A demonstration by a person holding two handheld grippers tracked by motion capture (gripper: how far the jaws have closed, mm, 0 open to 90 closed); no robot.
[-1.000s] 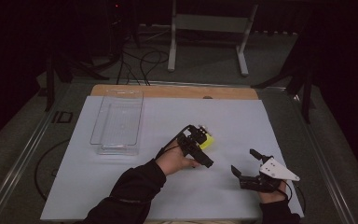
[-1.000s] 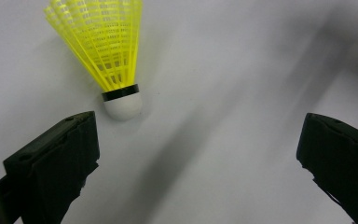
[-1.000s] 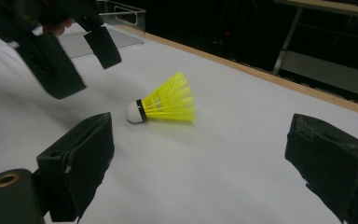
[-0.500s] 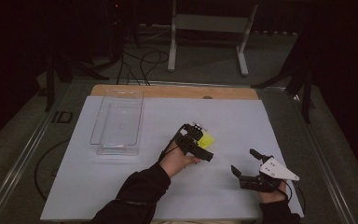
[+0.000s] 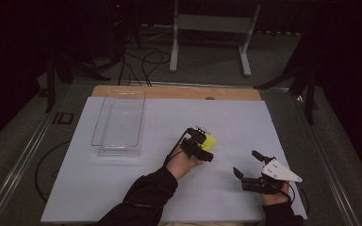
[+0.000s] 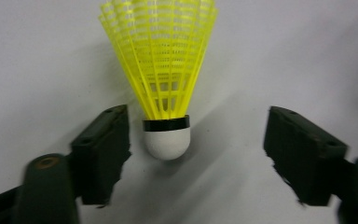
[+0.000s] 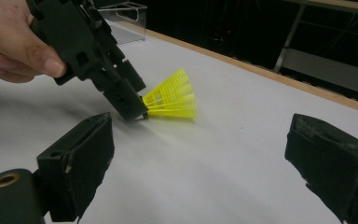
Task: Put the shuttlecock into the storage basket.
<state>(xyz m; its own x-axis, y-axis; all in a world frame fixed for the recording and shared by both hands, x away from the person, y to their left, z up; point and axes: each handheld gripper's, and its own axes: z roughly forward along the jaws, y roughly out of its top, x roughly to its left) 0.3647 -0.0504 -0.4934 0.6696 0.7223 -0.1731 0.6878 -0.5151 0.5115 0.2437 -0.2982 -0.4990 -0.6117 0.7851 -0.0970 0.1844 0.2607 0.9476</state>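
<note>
While the clear plastic tray [image 5: 118, 123] waits well apart on the white table sheet [image 5: 122, 188], the left gripper [image 6: 196, 140] hangs spread around the yellow plastic shuttlecock's [image 6: 161, 70] white cork, seemingly untouched, so closing comes next; the right gripper [image 5: 250, 165] idles agape.

High view looks forward-down over whole surface [image 5: 122, 188]; left gripper view close, straight down on shuttlecock [image 6: 163, 84]; right gripper view low, near, sharing that shuttlecock.

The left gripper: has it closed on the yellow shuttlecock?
No, the left gripper stands open around the shuttlecock's white cork, with gaps on both sides.
</note>
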